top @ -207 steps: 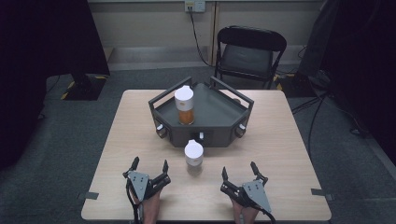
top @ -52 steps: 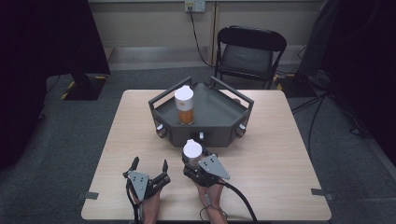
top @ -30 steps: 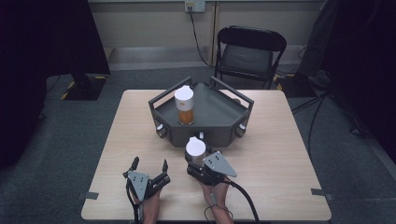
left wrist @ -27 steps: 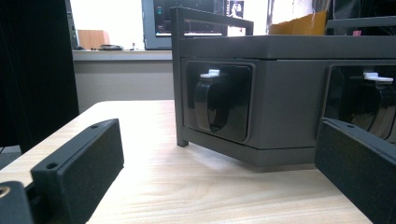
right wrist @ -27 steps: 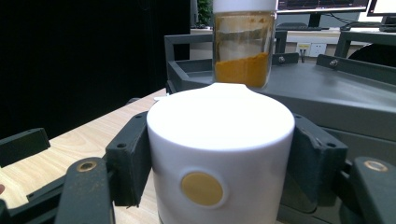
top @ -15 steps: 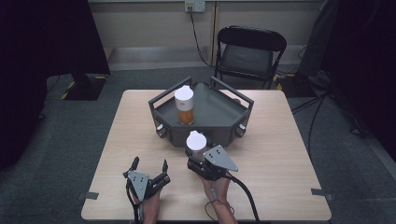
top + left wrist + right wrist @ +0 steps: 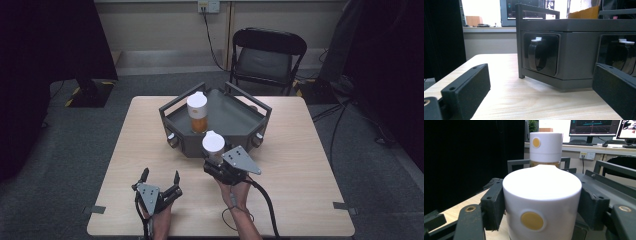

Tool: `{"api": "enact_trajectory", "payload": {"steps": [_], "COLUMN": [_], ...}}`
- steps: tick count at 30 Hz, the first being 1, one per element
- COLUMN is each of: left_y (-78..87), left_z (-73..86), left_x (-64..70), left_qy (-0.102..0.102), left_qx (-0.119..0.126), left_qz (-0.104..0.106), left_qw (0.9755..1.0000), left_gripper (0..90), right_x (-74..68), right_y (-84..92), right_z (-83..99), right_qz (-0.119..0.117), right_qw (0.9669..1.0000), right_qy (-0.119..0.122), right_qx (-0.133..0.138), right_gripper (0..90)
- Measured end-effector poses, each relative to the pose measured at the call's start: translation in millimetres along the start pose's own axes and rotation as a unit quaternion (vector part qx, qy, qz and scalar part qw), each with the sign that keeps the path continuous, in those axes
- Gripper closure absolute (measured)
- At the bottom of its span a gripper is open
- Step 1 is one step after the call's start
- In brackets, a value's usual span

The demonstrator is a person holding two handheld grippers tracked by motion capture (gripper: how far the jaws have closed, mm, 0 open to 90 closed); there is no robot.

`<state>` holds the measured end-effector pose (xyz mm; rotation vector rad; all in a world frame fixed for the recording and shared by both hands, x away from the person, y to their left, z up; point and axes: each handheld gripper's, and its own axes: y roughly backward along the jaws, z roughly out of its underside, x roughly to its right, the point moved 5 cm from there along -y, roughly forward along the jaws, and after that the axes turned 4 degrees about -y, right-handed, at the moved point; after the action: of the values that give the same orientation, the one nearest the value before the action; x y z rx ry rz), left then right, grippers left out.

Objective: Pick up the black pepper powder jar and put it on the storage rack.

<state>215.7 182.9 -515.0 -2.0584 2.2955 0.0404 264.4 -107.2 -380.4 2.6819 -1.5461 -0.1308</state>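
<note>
The right claw [image 7: 216, 161] is clamped on a white-capped bottle [image 7: 213, 146], with one jaw pressed against each side of the cap. In the right gripper view, the bottle [image 7: 541, 202] stands upright between the two black jaws, a round yellow dot on its front. In the high view, the held bottle sits at the near edge of the dark tray [image 7: 235, 120], above the wooden surface [image 7: 310, 165]. A second bottle [image 7: 197, 111] with amber contents stands upright inside the tray. The left claw [image 7: 160, 176] rests low over the surface near the person's edge, jaws apart and holding nothing, well apart from the tray.
</note>
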Motion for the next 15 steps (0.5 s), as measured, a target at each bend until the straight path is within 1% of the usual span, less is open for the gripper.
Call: {"api": "enact_trajectory", "payload": {"steps": [15], "left_y": [0.0], "left_z": [0.0], "left_x": [0.0], "left_qy": [0.000], "left_qx": [0.000], "left_qz": [0.000], "left_qw": [1.0000], "left_gripper": [1.4], "right_x": [11.9], "right_y": [-7.0], "right_z": [-24.4], "right_qz": [0.013], "right_qw": [0.9999], "right_qy": [0.004], "right_qx": [0.007], "right_gripper": [30.7]}}
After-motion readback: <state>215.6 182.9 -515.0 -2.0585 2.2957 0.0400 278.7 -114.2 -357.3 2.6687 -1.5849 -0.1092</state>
